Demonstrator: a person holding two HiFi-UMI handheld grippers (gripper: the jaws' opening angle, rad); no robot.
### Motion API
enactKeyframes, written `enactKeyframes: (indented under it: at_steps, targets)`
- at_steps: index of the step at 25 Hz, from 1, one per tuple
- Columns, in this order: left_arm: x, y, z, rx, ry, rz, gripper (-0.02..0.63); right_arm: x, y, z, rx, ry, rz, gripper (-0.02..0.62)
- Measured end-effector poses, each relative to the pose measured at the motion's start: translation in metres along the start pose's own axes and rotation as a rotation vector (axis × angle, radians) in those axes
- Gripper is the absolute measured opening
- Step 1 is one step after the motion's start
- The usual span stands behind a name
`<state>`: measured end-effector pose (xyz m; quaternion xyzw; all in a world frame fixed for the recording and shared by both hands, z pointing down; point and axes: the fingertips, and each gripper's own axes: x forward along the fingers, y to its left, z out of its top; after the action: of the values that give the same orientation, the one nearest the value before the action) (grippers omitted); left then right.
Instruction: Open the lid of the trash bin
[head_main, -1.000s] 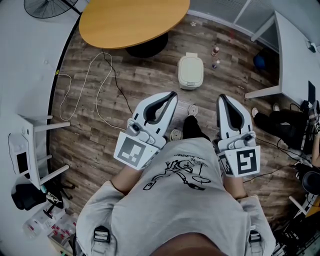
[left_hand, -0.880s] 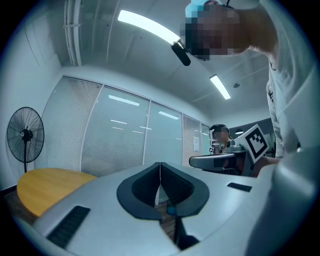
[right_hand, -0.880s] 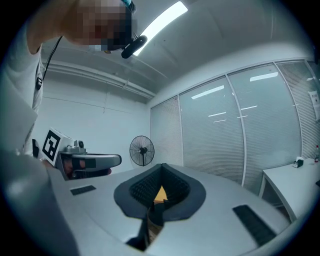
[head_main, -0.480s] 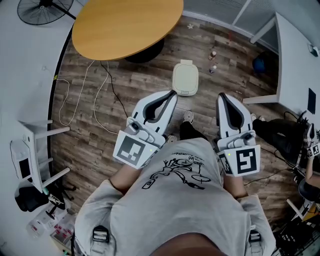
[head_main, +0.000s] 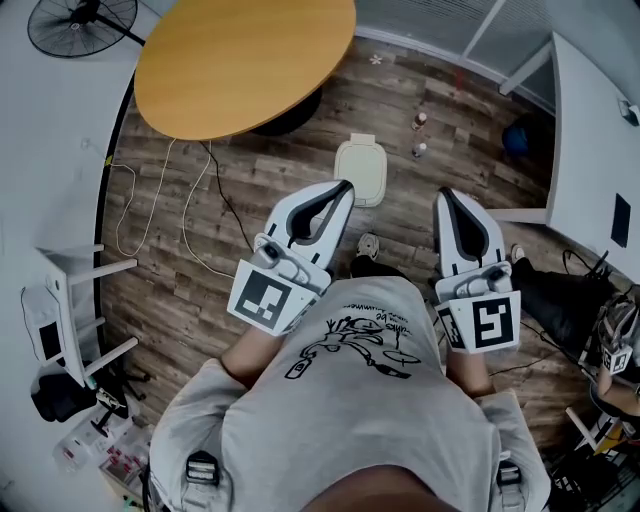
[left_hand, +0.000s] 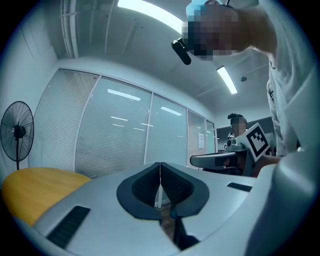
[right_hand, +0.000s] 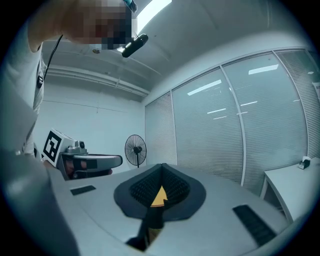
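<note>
— Two grippers: how do they stand?
— Left gripper (head_main: 344, 186): jaws pressed together, nothing between. Right gripper (head_main: 443, 193): the same. Both well short of the round orange wooden table (head_main: 245, 60).
— Trash bin?
— Small cream plastic trash bin (head_main: 360, 172), closed, on the grey-brown plank floor (head_main: 200, 300) just beside that table's near edge, between table and grippers, touching neither.

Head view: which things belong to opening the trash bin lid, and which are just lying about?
Job: cream lidded trash bin, lid closed; left gripper and right gripper, both shut, empty.
Lying about: round wooden table; black floor fan; white cable; two small bottles.
</note>
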<state>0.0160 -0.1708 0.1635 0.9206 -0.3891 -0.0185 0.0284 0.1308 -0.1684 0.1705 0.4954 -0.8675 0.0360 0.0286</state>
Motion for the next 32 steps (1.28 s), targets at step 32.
enactKeyframes:
  at_steps: [32]
  targets:
    - [0.035,0.068,-0.071,0.026,0.112,-0.081,0.020,0.088,-0.006,-0.069,-0.034,0.117,0.011,0.008]
